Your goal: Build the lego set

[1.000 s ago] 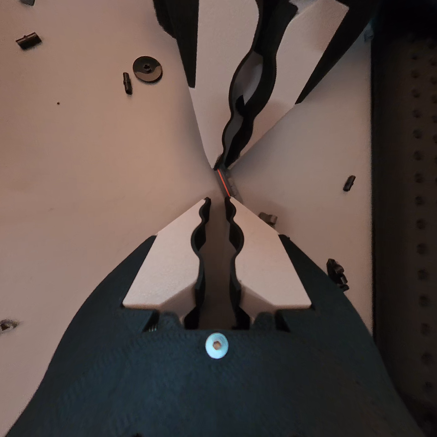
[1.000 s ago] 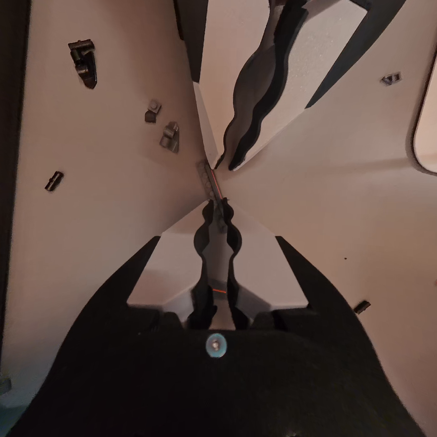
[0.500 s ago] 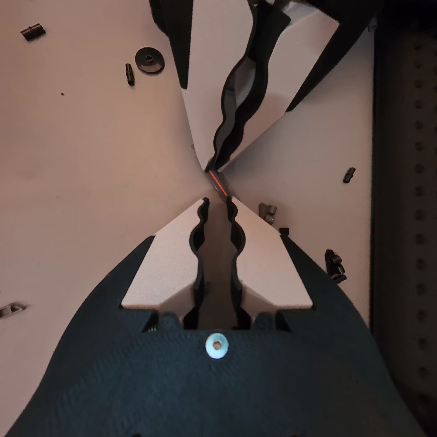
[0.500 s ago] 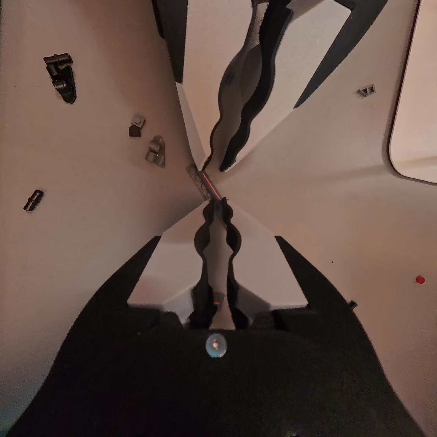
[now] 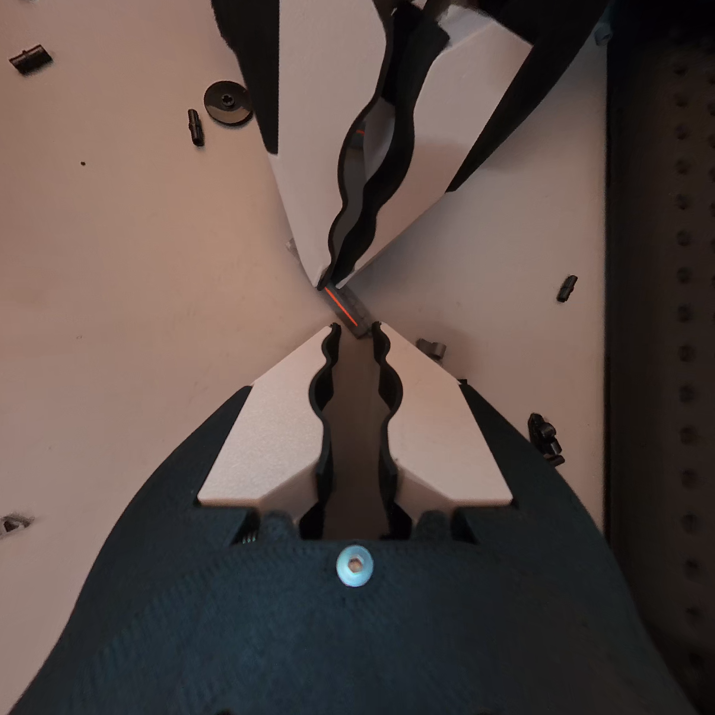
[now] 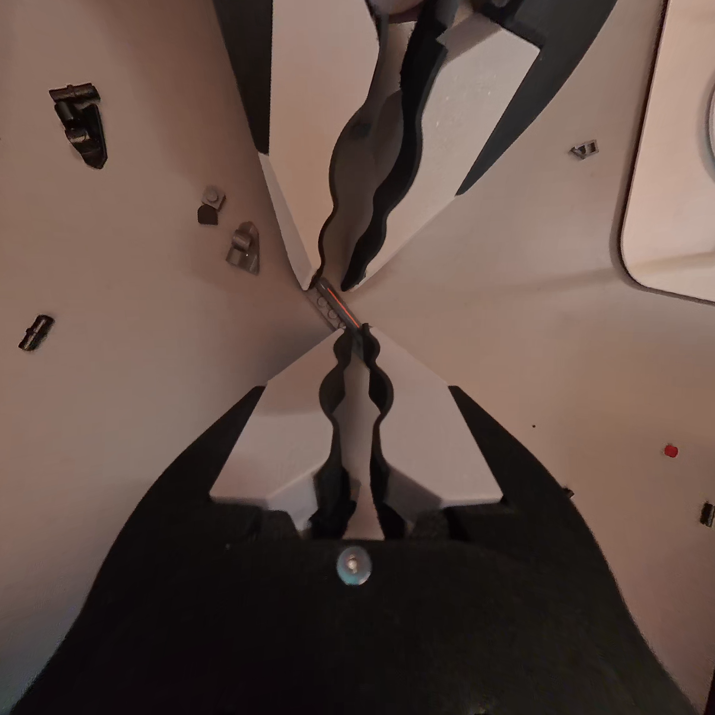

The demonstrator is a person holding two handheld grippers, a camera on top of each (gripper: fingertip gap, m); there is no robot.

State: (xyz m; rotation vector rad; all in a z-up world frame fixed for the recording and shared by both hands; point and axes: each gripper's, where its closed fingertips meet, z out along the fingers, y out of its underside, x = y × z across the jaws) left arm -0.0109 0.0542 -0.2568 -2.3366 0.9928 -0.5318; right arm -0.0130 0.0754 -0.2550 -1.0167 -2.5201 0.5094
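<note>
Two grippers are brought tip to tip over a pale table [image 5: 116, 251], with a thin grey studded strip carrying an orange line [image 6: 334, 305] spanning the gap between them. In the right wrist view, the right gripper [image 6: 358, 332] is seen clamped on the near end of the strip, its fingers drawn together on the piece. In the left wrist view, the left gripper [image 5: 354, 329] is seen with its fingers apart, and the strip's end [image 5: 348, 307] lies just at the mouth of the gap, close to one fingertip (whether it is actually touched cannot be told).

The step in hand is judged to be a transfer or steadying of the strip, so that it can be joined into the build. A slight advance of the left gripper over the free end is called for next, followed by a gentle closing, with the strip kept square between the pads so it is not twisted out.

Loose parts are scattered about: a black round disc [image 5: 227, 102], a short black pin [image 5: 196, 127], a grey wedge piece [image 6: 244, 248], a black hinged piece [image 6: 79, 124] and a small red stud [image 6: 670, 451]. A dark perforated board [image 5: 665, 348] is seen along the table's edge.
</note>
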